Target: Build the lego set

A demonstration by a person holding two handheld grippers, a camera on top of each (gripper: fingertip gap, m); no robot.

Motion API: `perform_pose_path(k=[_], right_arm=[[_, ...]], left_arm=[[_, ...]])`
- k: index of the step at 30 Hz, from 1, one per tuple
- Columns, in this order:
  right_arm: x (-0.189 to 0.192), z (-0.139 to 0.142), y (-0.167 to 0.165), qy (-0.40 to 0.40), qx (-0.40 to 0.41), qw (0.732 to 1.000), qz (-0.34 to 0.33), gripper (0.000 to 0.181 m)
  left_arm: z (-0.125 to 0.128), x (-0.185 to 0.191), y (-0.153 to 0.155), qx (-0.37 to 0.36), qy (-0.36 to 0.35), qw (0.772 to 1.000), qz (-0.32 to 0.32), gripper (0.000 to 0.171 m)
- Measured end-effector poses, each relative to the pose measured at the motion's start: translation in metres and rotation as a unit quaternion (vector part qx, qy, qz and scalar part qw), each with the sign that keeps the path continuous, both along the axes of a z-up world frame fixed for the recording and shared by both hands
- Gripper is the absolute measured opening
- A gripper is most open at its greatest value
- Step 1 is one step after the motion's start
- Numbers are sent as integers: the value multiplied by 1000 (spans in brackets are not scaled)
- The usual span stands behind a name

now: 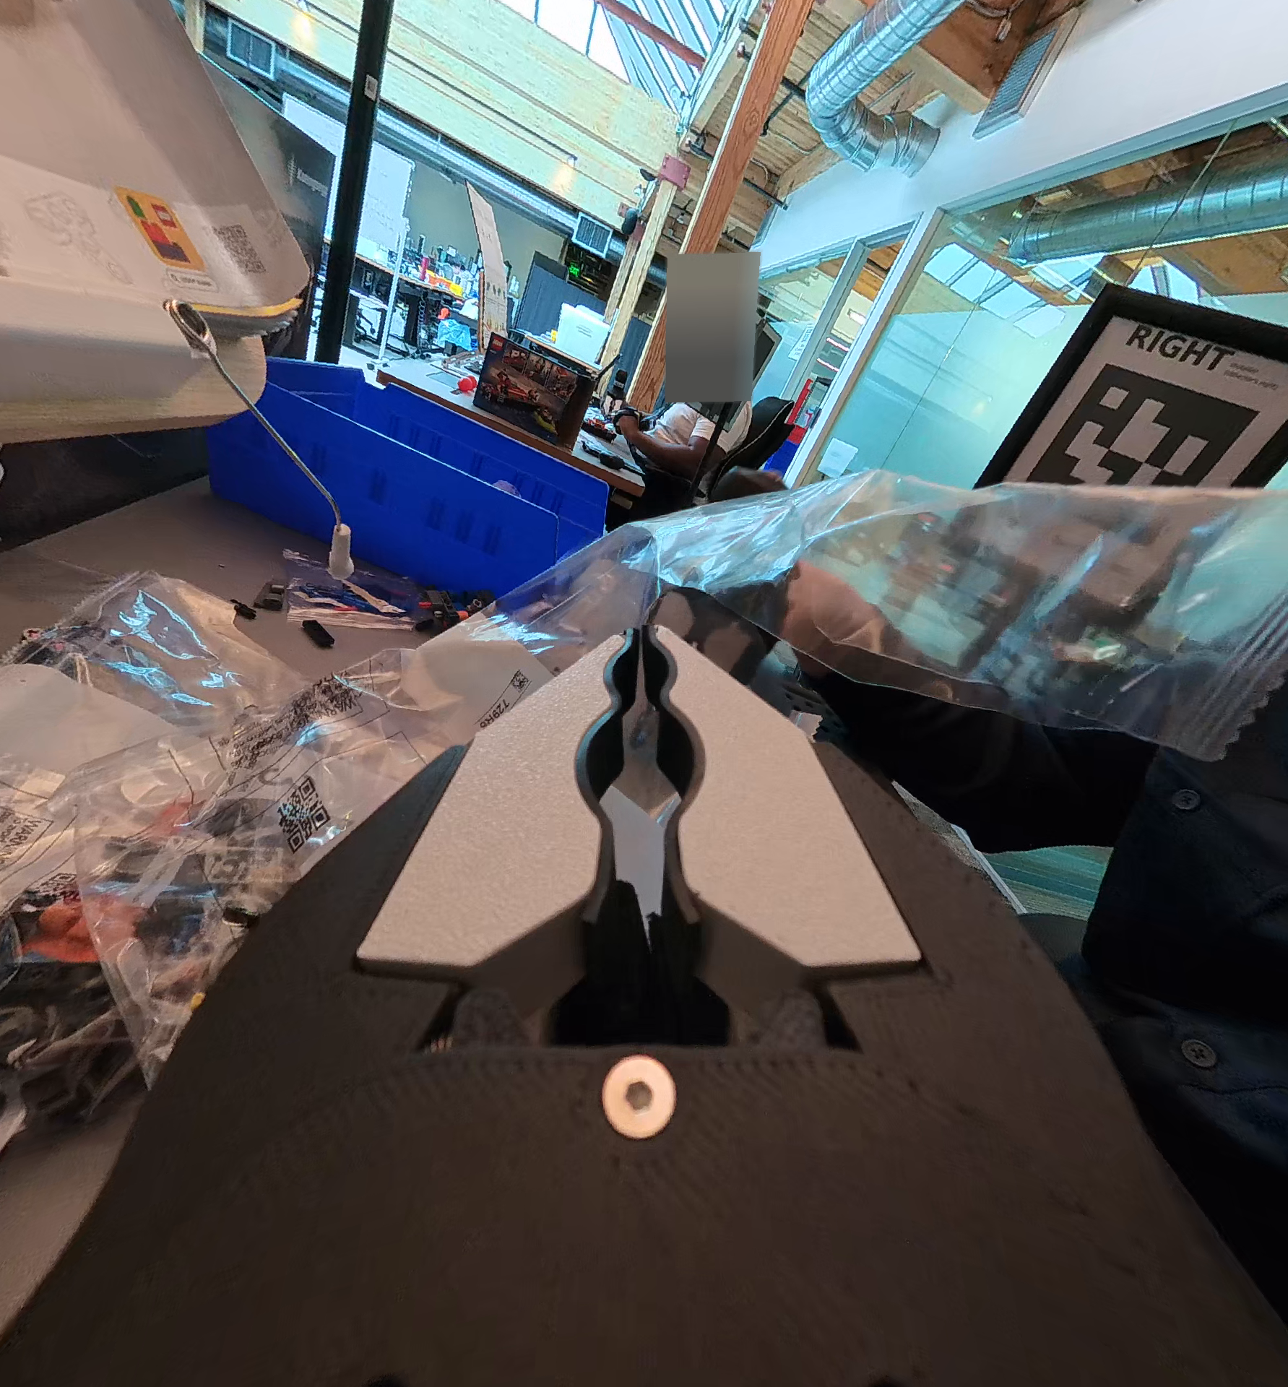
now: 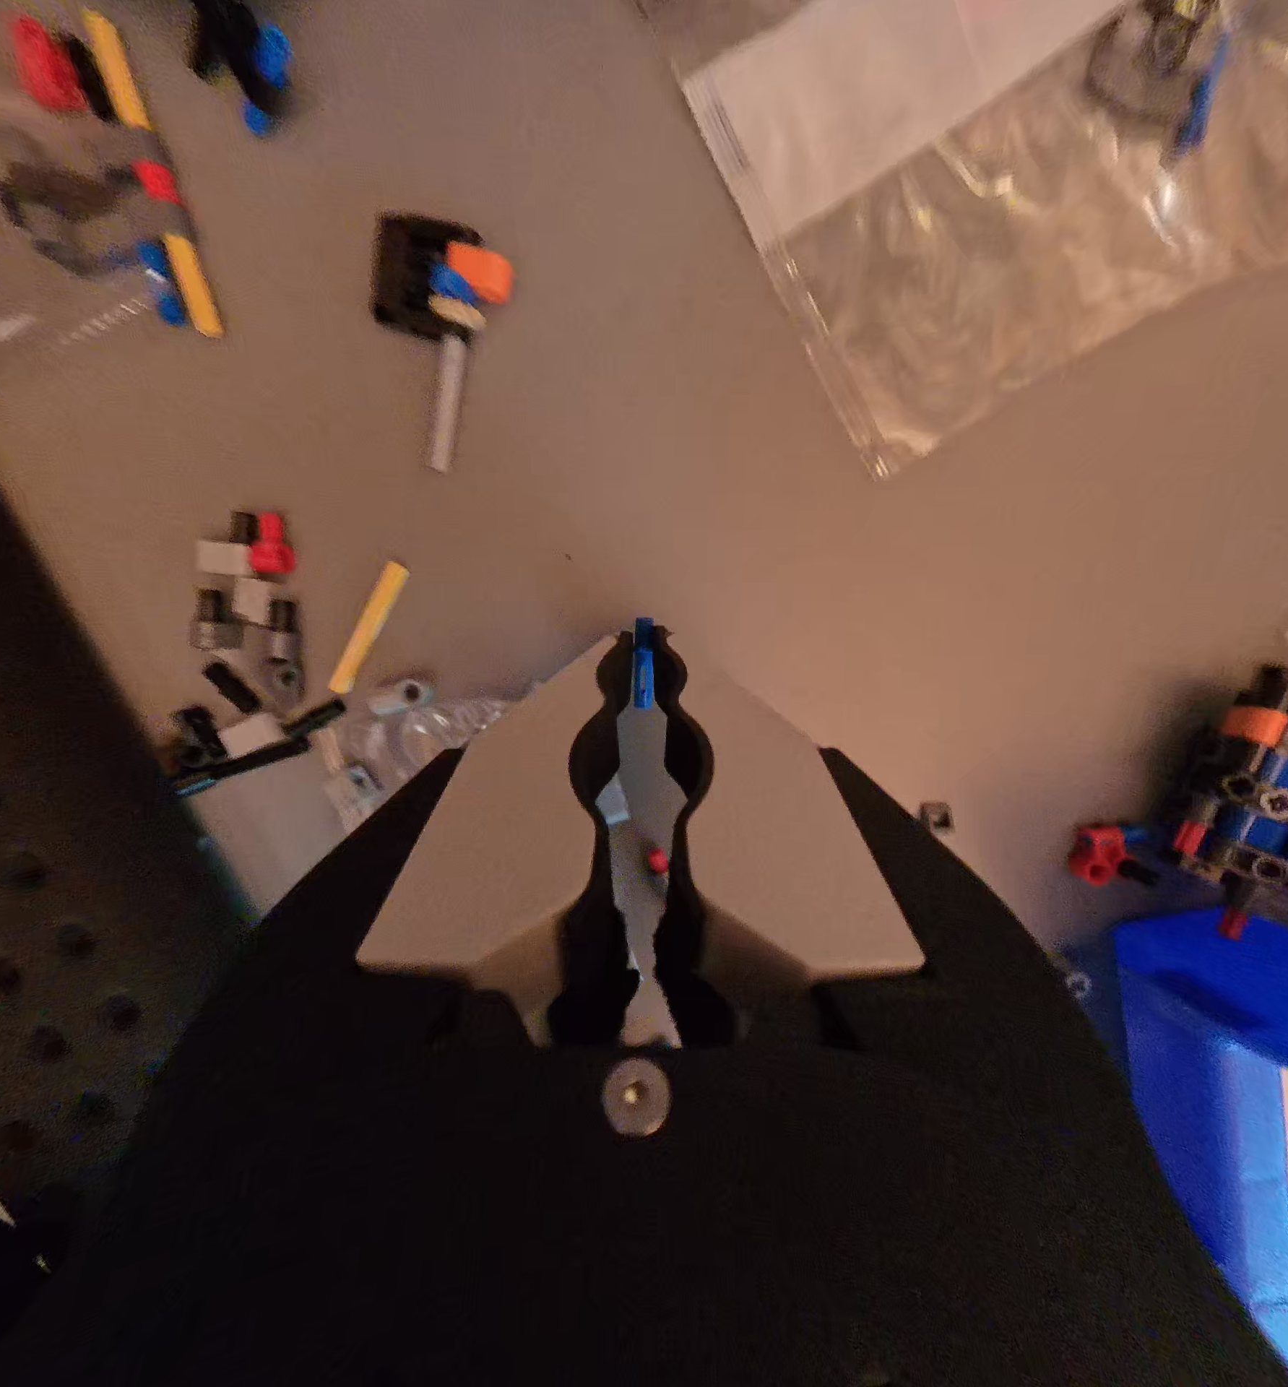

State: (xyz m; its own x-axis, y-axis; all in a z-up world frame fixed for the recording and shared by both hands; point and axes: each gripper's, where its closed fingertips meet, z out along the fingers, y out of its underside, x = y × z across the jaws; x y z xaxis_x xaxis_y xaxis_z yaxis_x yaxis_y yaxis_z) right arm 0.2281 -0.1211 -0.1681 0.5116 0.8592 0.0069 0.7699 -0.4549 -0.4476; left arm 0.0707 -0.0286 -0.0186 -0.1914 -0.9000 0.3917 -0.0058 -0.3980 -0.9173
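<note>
My left gripper (image 1: 641, 638) is shut on the corner of a clear plastic bag (image 1: 1001, 593), which hangs in the air to the right. A hand (image 1: 828, 608) shows behind the bag, below the right gripper's marker plate (image 1: 1181, 405). My right gripper (image 2: 642, 638) points down at the grey table and is shut on a small blue peg (image 2: 642, 664). A partly built blue, grey and orange assembly (image 2: 1271, 795) sits at the right, beside a blue bin (image 2: 1211, 1051). Loose pieces lie at the left: a yellow axle (image 2: 368, 627) and a black piece with orange and blue parts (image 2: 438, 285).
Several clear bags of parts (image 1: 138, 788) lie at the left on the table. A blue bin (image 1: 415, 480) stands behind them, and an instruction booklet (image 1: 100, 225) is propped on a wire stand. Another clear bag (image 2: 1001, 225) lies upper right. A black perforated board (image 2: 40, 901) borders the left. A person (image 1: 678, 435) sits at a far table. The grippers' ends are close to 25 centimetres from one another. The left gripper is farther from the yellow axle (image 2: 368, 627), some 25 centimetres, than the right, some 7 centimetres.
</note>
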Motion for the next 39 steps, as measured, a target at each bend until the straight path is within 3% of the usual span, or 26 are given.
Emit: perform_pose_path(k=[8,11,13,18,22,28,39], right_arm=[[-101,92,26,133,154,977,68,2],[-121,97,46,110,188,974,60,19],[-120,91,50,81,188,977,55,20],[-84,94,41,92,182,979,15,15],[-13,58,19,25,106,993,-39,16],[76,10,-15,-45,18,991,-122,16],[75,-11,-24,-24,-17,994,-103,12]], left_arm=[[-3,2,-1,0,5,1000,-3,0],[-2,2,-1,1,5,1000,-3,0],[-2,1,-1,1,4,1000,-2,0],[-1,1,0,1,3,1000,-3,0],[-2,2,-1,1,4,1000,-4,0],[-4,5,-3,0,8,1000,-5,0],[-9,5,-1,-3,15,1000,-5,0]])
